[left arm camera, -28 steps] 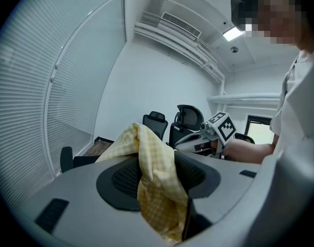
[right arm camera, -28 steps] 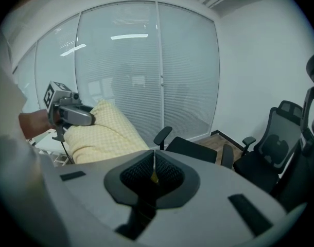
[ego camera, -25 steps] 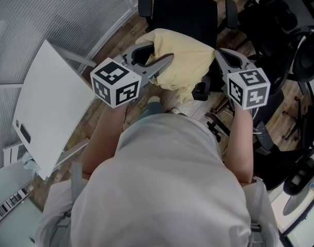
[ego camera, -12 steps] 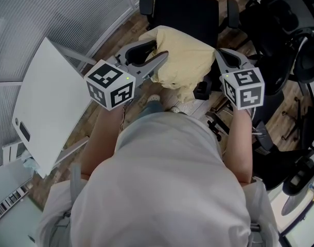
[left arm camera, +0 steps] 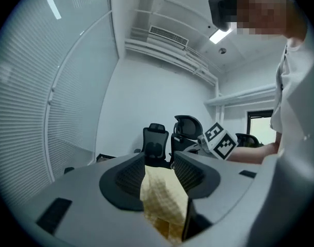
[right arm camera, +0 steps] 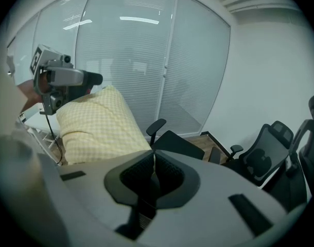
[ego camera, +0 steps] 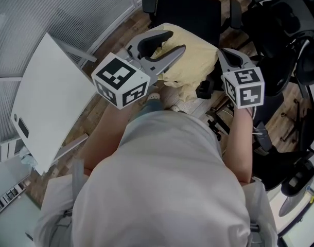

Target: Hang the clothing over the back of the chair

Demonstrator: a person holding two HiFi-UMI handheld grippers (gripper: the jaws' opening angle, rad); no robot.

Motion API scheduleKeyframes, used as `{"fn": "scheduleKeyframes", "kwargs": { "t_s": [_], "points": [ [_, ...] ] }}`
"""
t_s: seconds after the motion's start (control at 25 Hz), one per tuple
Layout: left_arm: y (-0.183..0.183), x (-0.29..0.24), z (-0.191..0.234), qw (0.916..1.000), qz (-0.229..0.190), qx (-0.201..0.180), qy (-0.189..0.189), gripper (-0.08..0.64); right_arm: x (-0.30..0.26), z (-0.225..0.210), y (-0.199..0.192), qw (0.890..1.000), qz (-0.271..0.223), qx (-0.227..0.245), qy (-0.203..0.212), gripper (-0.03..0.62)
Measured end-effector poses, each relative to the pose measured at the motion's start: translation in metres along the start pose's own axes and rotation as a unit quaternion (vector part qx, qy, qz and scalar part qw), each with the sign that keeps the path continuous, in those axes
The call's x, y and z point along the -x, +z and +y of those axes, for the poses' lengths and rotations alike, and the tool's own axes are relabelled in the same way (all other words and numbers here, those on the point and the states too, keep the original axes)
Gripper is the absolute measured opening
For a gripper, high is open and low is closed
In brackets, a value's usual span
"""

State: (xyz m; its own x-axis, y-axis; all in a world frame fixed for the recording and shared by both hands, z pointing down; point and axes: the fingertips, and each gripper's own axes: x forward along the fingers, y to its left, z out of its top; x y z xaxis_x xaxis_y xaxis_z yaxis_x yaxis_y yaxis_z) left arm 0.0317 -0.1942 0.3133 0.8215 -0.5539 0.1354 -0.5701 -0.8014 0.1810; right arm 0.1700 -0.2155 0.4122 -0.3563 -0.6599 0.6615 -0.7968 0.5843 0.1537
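Chairs (ego camera: 273, 35) crowd right; table (ego camera: 49, 107) probably hems left.

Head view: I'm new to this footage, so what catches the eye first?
A yellow checked garment is held up at centre, pinched between the left gripper and the right gripper, each shut on it. Just beyond it stands a black office chair. A white tabletop fills the left side.

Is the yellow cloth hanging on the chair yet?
Not yet. Left gripper and right gripper hold the yellow clothing up, off the black chair.
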Motion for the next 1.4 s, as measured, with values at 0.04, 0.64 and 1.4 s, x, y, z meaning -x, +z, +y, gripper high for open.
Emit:
{"fn": "scheduleKeyframes", "kwargs": {
  "t_s": [0.04, 0.64, 1.4],
  "points": [
    [-0.007, -0.006, 0.0, 1.0, 0.003, 0.002, 0.001, 0.187, 0.0, 0.0, 0.0, 1.0, 0.0, 0.0, -0.001, 0.025],
    [-0.049, -0.024, 0.02, 0.997, 0.056, -0.023, 0.048, 0.162, 0.003, -0.002, 0.001, 1.0, -0.018, -0.011, -0.003, 0.026],
    [0.087, 0.065, 0.036, 0.978, -0.121, -0.091, 0.143, 0.038, 0.1, -0.02, 0.074, 0.968, -0.236, -0.086, -0.014, 0.021]
  ]
}}
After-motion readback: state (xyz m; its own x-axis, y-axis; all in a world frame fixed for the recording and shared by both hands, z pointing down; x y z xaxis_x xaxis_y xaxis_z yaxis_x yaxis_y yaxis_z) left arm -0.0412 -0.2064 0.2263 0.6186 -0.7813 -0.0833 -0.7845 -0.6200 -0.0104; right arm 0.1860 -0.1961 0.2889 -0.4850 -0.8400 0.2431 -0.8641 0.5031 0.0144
